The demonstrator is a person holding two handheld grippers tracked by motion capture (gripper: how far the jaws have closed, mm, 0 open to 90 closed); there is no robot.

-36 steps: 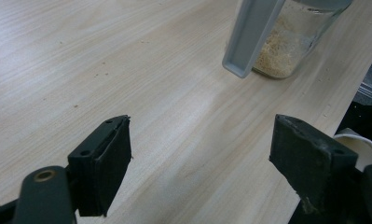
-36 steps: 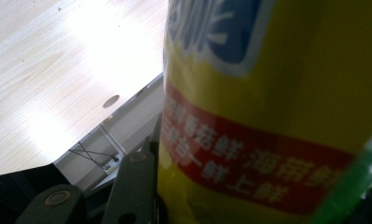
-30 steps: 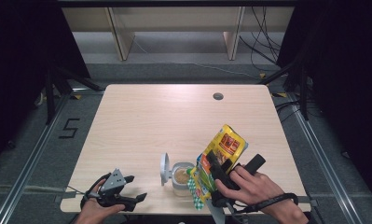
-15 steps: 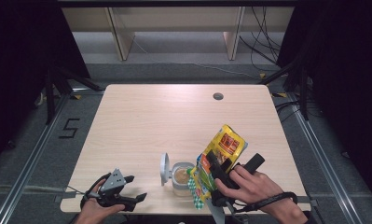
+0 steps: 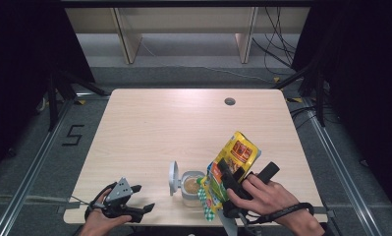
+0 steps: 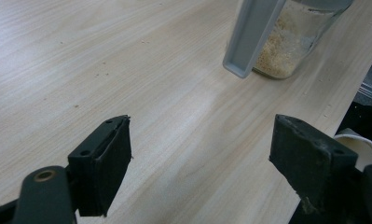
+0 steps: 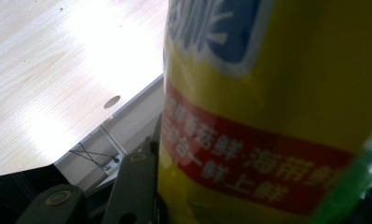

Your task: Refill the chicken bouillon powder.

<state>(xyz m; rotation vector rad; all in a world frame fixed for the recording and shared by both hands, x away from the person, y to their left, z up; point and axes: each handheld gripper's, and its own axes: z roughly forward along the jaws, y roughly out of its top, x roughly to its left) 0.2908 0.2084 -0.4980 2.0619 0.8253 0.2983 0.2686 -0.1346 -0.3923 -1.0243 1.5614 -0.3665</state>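
A yellow snack pouch (image 5: pixel 238 153) with red and blue print is tilted, its lower end down beside the mouth of a small glass jar (image 5: pixel 190 187). My right gripper (image 5: pixel 224 173) is shut on this pouch, which looms close in the right gripper view (image 7: pixel 267 116). The jar holds pale granules (image 6: pixel 282 44), and its grey hinged lid (image 5: pixel 173 177) stands open at its left side. My left gripper (image 5: pixel 137 210) rests near the table's front left edge, open, with bare wood between its jaws (image 6: pixel 200 172) and the jar a short way ahead of it.
The light wooden table (image 5: pixel 183 128) has a round cable hole (image 5: pixel 229 102) at its far right. Dark floor, metal rails and shelf legs surround it. A white cup rim (image 6: pixel 361 147) shows below the table's edge.
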